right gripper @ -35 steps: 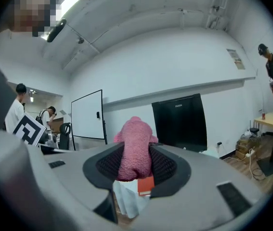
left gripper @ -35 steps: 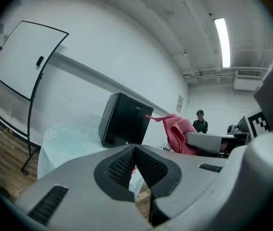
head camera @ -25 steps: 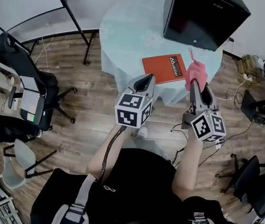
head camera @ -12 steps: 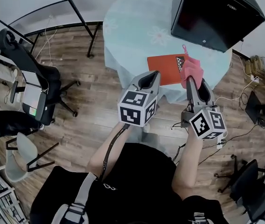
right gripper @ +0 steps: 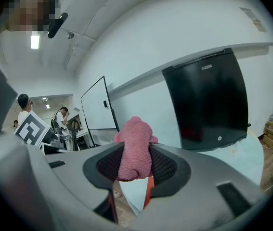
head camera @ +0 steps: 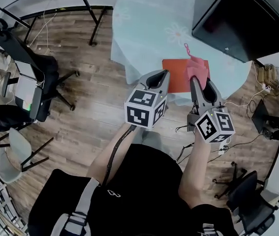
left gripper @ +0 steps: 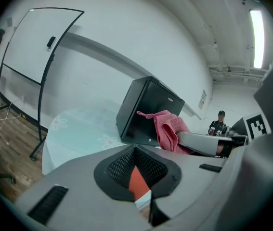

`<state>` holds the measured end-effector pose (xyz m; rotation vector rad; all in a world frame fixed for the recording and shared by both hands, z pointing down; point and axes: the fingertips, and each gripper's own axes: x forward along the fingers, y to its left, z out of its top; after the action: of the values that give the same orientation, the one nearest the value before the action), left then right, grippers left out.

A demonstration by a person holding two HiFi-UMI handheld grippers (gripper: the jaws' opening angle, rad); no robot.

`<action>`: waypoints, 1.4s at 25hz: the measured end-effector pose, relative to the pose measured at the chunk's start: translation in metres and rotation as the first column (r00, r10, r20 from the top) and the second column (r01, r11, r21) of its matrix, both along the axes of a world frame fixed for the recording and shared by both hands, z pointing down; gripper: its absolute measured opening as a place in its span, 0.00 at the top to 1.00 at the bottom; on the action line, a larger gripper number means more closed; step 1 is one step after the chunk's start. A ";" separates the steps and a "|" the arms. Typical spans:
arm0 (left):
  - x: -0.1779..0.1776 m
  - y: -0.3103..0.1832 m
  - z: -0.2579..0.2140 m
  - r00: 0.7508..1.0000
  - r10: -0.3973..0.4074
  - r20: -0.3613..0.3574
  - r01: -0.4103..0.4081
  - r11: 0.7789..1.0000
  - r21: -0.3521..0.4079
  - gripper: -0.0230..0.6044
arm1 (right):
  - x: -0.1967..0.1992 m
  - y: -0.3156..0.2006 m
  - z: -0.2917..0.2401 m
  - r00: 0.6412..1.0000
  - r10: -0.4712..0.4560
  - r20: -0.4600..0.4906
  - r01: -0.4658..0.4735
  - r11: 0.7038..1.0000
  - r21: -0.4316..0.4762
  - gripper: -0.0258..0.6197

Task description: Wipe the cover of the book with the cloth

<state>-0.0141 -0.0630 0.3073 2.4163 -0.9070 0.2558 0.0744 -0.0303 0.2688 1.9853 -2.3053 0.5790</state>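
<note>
Handling the cloth [right gripper: 135, 153] calls for little force: it looks like soft, light terry that folds and drapes freely, so it is best pinched at a bunched fold, with enough fabric left hanging ahead of the jaws to form a wiping pad. The book [head camera: 178, 73] is the opposite: a flat, stiff, orange-covered volume with what appears to be a smooth cover, likely to slide on the tablecloth under a sideways wiping stroke. Judged from this, the book is best steadied at an edge or corner while the cloth passes over the cover.

The book lies flat near the front edge of the round table [head camera: 139, 28], just in front of the black cabinet [head camera: 237, 18].

The right gripper [head camera: 195, 78] has its jaws pinched on the pink cloth, which bulges up between the ribbed pads and hangs over the right side of the book; whether the cloth touches the cover cannot be told.

The left gripper [head camera: 163, 73] has its jaws brought together on nothing; only the book shows through the pad recess. It hovers at the book's left edge.
</note>
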 end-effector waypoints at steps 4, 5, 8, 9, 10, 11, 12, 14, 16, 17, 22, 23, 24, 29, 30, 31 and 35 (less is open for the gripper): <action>-0.018 -0.025 0.011 0.999 -0.030 -0.012 0.030 0.999 -0.029 0.94 | -0.019 -0.028 0.010 0.999 -0.031 -0.017 0.030 0.999 -0.040 0.72; -0.023 -0.031 0.014 0.999 -0.039 -0.015 0.039 0.999 -0.036 0.95 | -0.024 -0.035 0.011 0.999 -0.040 -0.025 0.039 0.998 -0.046 0.72; -0.035 -0.045 0.020 0.998 -0.061 -0.022 0.059 0.997 -0.056 0.94 | -0.040 -0.050 0.014 0.996 -0.075 -0.053 0.071 0.995 -0.067 0.72; -0.037 -0.049 0.020 0.998 -0.065 -0.025 0.063 0.996 -0.061 0.94 | -0.042 -0.054 0.015 0.995 -0.081 -0.061 0.076 0.994 -0.075 0.72; -0.039 -0.054 0.021 0.997 -0.069 -0.029 0.067 0.996 -0.064 0.95 | -0.044 -0.058 0.015 0.994 -0.083 -0.069 0.078 0.994 -0.082 0.72; -0.041 -0.058 0.021 0.997 -0.072 -0.035 0.070 0.995 -0.065 0.94 | -0.044 -0.063 0.015 0.993 -0.085 -0.076 0.078 0.993 -0.088 0.72; -0.042 -0.062 0.021 0.996 -0.076 -0.041 0.073 0.995 -0.068 0.94 | -0.045 -0.067 0.016 0.993 -0.087 -0.083 0.080 0.992 -0.094 0.72; -0.044 -0.067 0.024 0.995 -0.082 -0.050 0.078 0.994 -0.080 0.95 | -0.048 -0.072 0.018 0.991 -0.097 -0.093 0.087 0.990 -0.107 0.72; -0.044 -0.069 0.031 0.995 -0.087 -0.048 0.082 0.992 -0.100 0.94 | -0.049 -0.075 0.023 0.989 -0.110 -0.100 0.097 0.988 -0.124 0.72; -0.043 -0.070 0.034 0.995 -0.090 -0.044 0.085 0.991 -0.107 0.94 | -0.049 -0.077 0.027 0.988 -0.116 -0.103 0.102 0.986 -0.132 0.72; -0.037 -0.076 0.045 0.994 -0.104 -0.028 0.100 0.987 -0.123 0.94 | -0.043 -0.088 0.045 0.984 -0.146 -0.098 0.127 0.976 -0.176 0.72; -0.035 -0.077 0.047 0.993 -0.112 -0.022 0.108 0.986 -0.126 0.95 | -0.042 -0.090 0.049 0.983 -0.157 -0.094 0.138 0.973 -0.183 0.72; -0.033 -0.078 0.051 0.992 -0.123 -0.015 0.120 0.984 -0.129 0.94 | -0.041 -0.093 0.054 0.981 -0.172 -0.087 0.153 0.970 -0.189 0.72; -0.020 -0.081 0.078 0.986 -0.164 0.042 0.169 0.970 -0.173 0.94 | -0.031 -0.103 0.085 0.972 -0.230 -0.039 0.214 0.946 -0.243 0.72; -0.017 -0.080 0.084 0.984 -0.171 0.053 0.178 0.966 -0.185 0.95 | -0.030 -0.104 0.092 0.970 -0.241 -0.029 0.226 0.939 -0.258 0.72; -0.014 -0.080 0.090 0.982 -0.180 0.062 0.188 0.962 -0.197 0.94 | -0.029 -0.106 0.099 0.967 -0.254 -0.020 0.238 0.932 -0.273 0.72; 0.000 -0.086 0.111 0.975 -0.204 0.092 0.221 0.947 -0.234 0.94 | -0.019 -0.117 0.123 0.956 -0.292 0.003 0.278 0.907 -0.317 0.72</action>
<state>-0.0145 -0.1493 0.4184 2.0772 -1.0898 0.3469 0.0555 -0.1469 0.3919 1.4730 -2.2471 0.8058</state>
